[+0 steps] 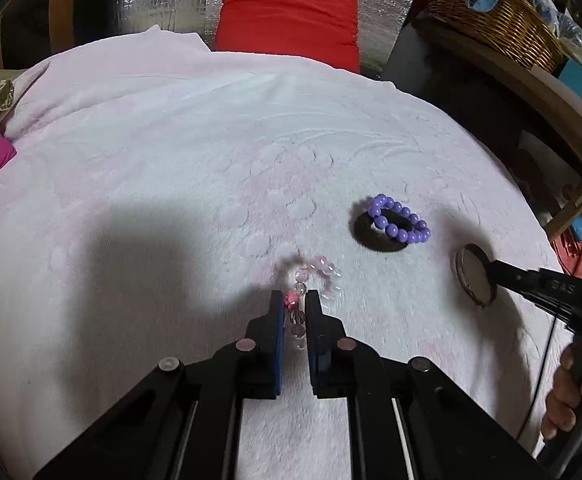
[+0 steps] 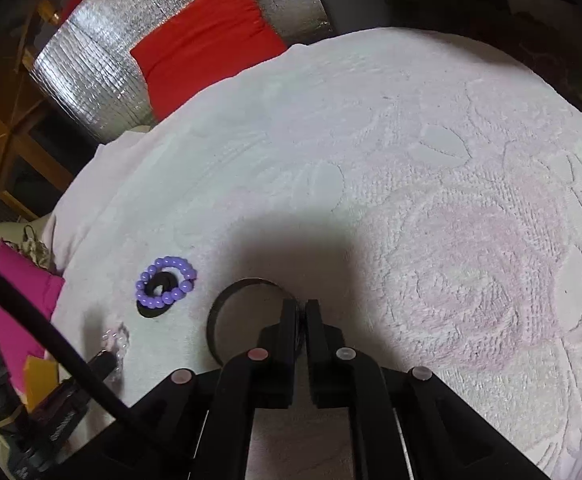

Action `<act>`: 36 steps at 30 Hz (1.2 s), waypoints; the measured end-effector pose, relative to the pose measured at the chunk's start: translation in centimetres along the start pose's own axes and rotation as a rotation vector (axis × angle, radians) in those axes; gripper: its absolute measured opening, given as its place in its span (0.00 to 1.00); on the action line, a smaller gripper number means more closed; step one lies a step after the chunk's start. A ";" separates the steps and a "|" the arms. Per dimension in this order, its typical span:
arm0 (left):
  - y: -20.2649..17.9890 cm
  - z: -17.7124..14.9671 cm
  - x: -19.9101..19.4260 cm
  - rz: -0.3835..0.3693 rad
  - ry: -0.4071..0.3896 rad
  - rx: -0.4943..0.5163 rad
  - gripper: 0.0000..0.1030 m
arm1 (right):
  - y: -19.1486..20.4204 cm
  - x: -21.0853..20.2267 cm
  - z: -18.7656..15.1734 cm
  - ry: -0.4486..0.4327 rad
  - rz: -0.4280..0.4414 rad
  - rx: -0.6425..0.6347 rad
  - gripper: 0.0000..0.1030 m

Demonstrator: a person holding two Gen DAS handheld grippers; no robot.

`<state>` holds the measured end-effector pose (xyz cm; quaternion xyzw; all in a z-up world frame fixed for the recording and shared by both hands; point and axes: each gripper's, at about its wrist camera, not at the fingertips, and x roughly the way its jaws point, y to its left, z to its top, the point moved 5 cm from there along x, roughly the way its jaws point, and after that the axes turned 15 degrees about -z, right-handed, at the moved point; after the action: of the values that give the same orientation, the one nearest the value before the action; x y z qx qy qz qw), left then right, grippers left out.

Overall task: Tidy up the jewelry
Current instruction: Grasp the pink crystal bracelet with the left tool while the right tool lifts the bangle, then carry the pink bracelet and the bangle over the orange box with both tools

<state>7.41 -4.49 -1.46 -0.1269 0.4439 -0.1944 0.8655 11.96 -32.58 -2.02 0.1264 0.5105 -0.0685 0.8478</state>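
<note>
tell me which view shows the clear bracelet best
Left wrist: the clear bracelet sits centre frame, pinched in the left gripper, though blurred. Right wrist shows only a faint bit at its left edge.

Home room, pink towel-covered surface [image 1: 171, 140], red cushion [image 1: 287, 16], wicker basket [image 1: 495, 20], wooden shelving [image 1: 531, 92]

left gripper [image 1: 295, 300] points steeply down, jaws clamped on a bracelet [image 1: 307, 280]; right gripper [image 2: 301, 312] likewise, pinching a ring's [image 2: 227, 320] rim.
</note>
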 end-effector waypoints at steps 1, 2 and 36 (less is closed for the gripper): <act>0.0 -0.1 -0.2 -0.001 0.001 0.003 0.10 | 0.1 0.2 -0.1 0.006 -0.001 -0.001 0.08; 0.1 -0.2 -0.3 -0.002 0.002 0.004 0.10 | 0.2 0.5 -0.2 0.013 -0.008 -0.005 0.08; 1.1 -2.9 -12.9 0.029 -0.183 0.007 0.10 | 10.5 -8.6 -4.0 -0.115 0.226 -0.139 0.05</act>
<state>-1.50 2.16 5.72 -0.1344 0.3640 -0.1709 0.9057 7.11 -21.52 5.25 0.1198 0.4470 0.0557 0.8847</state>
